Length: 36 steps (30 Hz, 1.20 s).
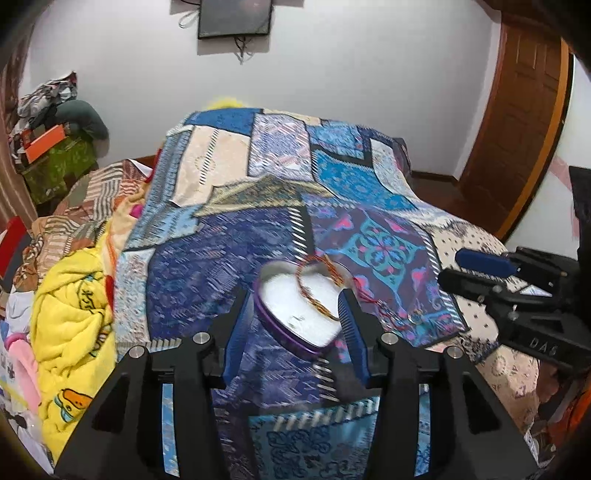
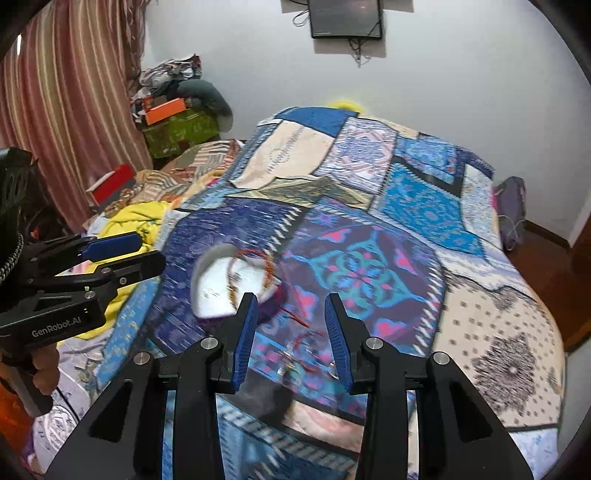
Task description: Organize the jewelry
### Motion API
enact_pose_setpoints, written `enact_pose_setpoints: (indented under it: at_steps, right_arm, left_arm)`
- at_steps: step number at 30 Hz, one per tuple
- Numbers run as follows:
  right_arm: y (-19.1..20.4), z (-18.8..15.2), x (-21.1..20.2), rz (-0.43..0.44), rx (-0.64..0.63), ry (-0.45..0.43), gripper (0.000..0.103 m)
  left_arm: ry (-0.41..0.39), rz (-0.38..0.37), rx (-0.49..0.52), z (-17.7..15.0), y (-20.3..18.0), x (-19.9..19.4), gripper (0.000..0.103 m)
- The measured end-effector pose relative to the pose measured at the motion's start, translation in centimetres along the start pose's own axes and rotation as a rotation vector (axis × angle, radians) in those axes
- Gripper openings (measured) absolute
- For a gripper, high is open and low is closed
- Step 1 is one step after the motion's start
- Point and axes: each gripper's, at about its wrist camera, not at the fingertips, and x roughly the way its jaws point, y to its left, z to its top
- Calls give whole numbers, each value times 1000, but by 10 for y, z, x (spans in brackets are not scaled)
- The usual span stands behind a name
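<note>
A heart-shaped purple box (image 1: 295, 334) with a white inside lies open on the patchwork bedspread (image 1: 229, 243). A red and gold braided bracelet (image 1: 314, 291) lies across its rim, partly inside. A small pale piece (image 1: 295, 320) sits in the box. More red-threaded jewelry (image 1: 384, 308) lies on the cloth just right of the box. My left gripper (image 1: 295, 295) is open, with the box between its fingers. My right gripper (image 2: 290, 299) is open above the loose jewelry (image 2: 299, 354), with the box (image 2: 221, 288) and bracelet (image 2: 255, 269) to its front left.
A yellow blanket (image 1: 70, 325) and piled clothes lie on the left of the bed. A wooden door (image 1: 517, 122) stands at right, a striped curtain (image 2: 62, 92) at left. A wall screen (image 2: 345, 18) hangs behind. The right gripper (image 1: 517, 295) shows at the left view's right edge.
</note>
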Motion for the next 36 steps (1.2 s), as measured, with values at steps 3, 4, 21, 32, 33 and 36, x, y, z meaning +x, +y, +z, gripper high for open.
enact_pose_setpoints:
  at_steps: [3, 4, 21, 32, 33, 36]
  right_arm:
    - [-14, -8, -6, -22, 18, 9, 34]
    - [-19, -10, -8, -32, 23, 13, 34]
    - [-59, -56, 13, -52, 88, 143, 34]
    - [-52, -63, 47, 27, 41, 209, 34]
    - [-51, -63, 48, 30, 30, 208, 34]
    - [-47, -60, 54, 43, 11, 209, 34]
  left_arm:
    - [29, -24, 23, -4, -16, 8, 47]
    - [38, -33, 33, -5, -22, 11, 47]
    - [203, -133, 130, -36, -76, 76, 36]
    - [226, -162, 114, -34, -78, 98, 26]
    - [227, -160, 114, -34, -78, 99, 26]
    - [227, -166, 105, -34, -76, 102, 23]
